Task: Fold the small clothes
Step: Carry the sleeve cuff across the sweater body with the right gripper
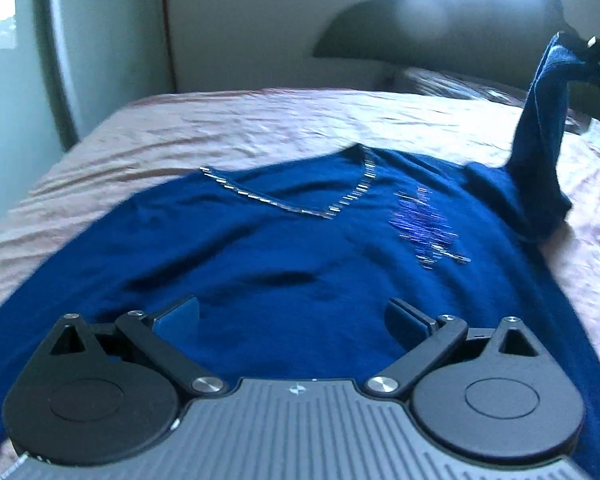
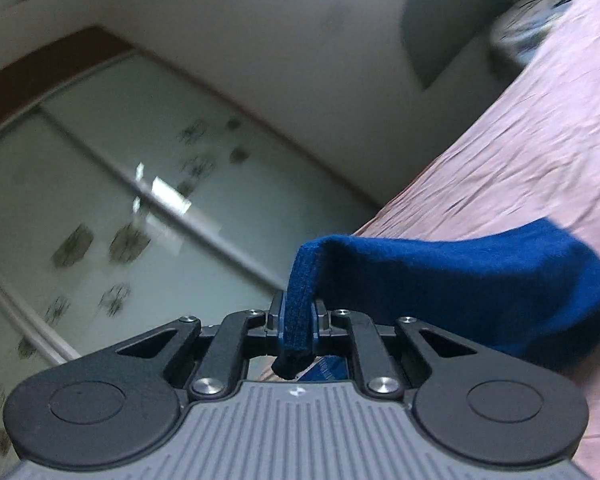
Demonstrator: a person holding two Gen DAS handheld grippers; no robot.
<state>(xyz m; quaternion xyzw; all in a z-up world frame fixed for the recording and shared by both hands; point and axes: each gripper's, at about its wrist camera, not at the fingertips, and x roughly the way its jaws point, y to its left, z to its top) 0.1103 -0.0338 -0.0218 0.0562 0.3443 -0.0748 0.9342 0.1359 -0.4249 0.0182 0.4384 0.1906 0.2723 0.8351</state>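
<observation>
A dark blue V-neck sweater (image 1: 284,264) with a sparkly neckline trim and a glittery chest motif lies flat on the pink bedspread (image 1: 236,128). My left gripper (image 1: 292,316) hovers over its lower body, open, with nothing between the pads. The sweater's sleeve (image 1: 540,128) rises up at the far right, its cuff pinched by my right gripper (image 1: 588,54). In the right wrist view my right gripper (image 2: 298,320) is shut on the ribbed cuff (image 2: 300,280), and the sleeve (image 2: 480,280) trails down to the right toward the bed.
The pink bedspread (image 2: 520,152) is wrinkled all round the sweater. A dark rounded headboard (image 1: 440,28) and a patterned pillow (image 1: 452,80) stand at the far end. Frosted glass wardrobe doors (image 2: 120,200) line the left side.
</observation>
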